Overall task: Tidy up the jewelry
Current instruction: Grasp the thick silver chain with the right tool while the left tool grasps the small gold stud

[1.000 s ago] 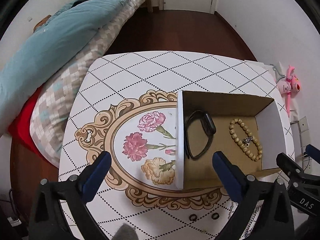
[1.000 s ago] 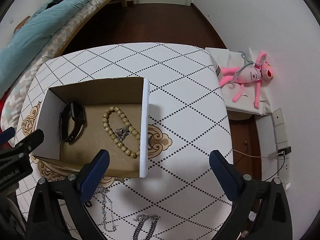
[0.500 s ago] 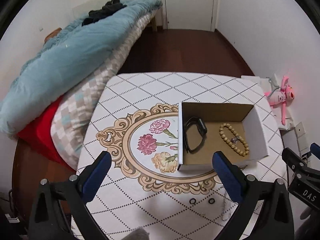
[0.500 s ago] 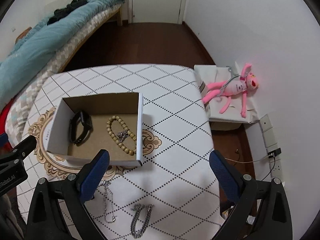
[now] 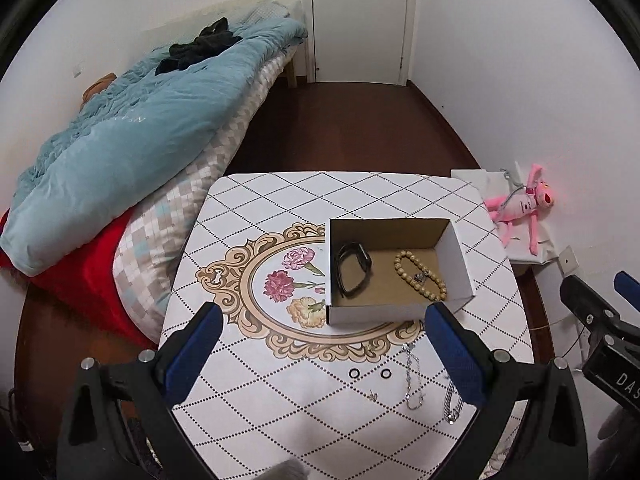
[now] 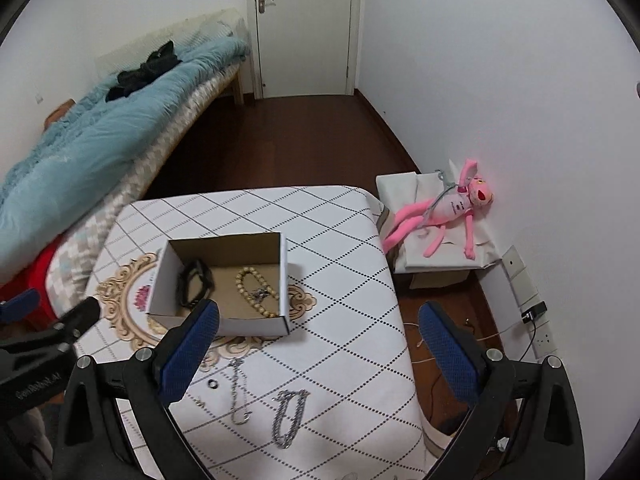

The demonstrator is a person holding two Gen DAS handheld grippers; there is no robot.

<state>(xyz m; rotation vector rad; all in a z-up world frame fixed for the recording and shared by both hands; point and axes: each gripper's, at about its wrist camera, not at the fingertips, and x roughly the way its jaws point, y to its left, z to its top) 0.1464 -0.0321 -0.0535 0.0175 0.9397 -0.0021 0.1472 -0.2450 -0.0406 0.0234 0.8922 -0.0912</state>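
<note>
Left wrist view: box (image 5: 454, 258) on worktop (image 5: 280, 380) holds watch (image 5: 352, 270) and beads (image 5: 420, 276); chains (image 6: 286, 418) and rings (image 5: 370, 373) lie outside, likely awaiting sorting. Both grippers' jaws spread, empty, well above.

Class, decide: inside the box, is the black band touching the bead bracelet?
Apart. The left wrist view shows bare cardboard floor between the black band and the bead bracelet in the box; the right wrist view shows the same gap.

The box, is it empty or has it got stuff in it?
Not empty: the box holds a black band and a bead bracelet.
</note>
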